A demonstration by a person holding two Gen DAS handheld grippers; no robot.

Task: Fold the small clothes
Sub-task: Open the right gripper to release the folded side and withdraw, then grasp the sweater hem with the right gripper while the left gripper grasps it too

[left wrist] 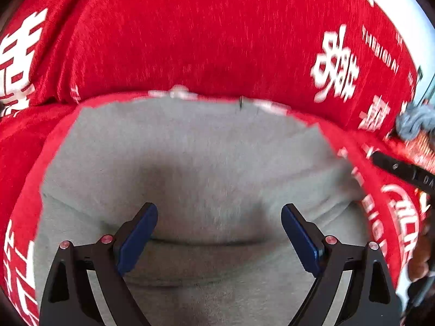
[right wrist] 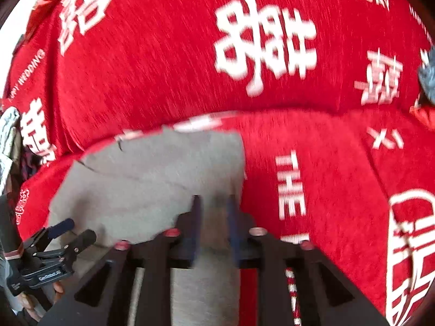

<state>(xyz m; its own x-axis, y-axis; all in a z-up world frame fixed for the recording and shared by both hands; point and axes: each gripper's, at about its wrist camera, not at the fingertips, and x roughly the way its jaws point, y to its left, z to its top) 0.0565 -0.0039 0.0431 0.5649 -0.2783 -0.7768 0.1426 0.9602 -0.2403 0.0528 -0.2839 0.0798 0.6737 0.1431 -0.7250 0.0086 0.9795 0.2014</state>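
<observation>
A: Grey garment (left wrist: 190, 168), one piece, lies on a red cloth (left wrist: 206, 35) printed with white characters; whether a bed or a desk lies under the cloth I cannot tell. In the left wrist view the left hand-held gripper (left wrist: 218, 233) hangs over the garment's middle, released, jaws wide, nothing between them.

B: And the other view?

A: In the right wrist view the right hand-held gripper (right wrist: 213, 217) sits at the garment's right edge. Its jaws stand partly apart with grey fabric seen between them; motion blur hides whether the pads press on it, so I judge it let go.

B: How should this step go?

A: My judgement: smooth the fold flat, keep edges aligned, avoid dragging the red cloth.

B: Counts?

A: One garment, one red cloth, two grippers, and a small grey-blue bundle (right wrist: 428, 76) far right.
</observation>
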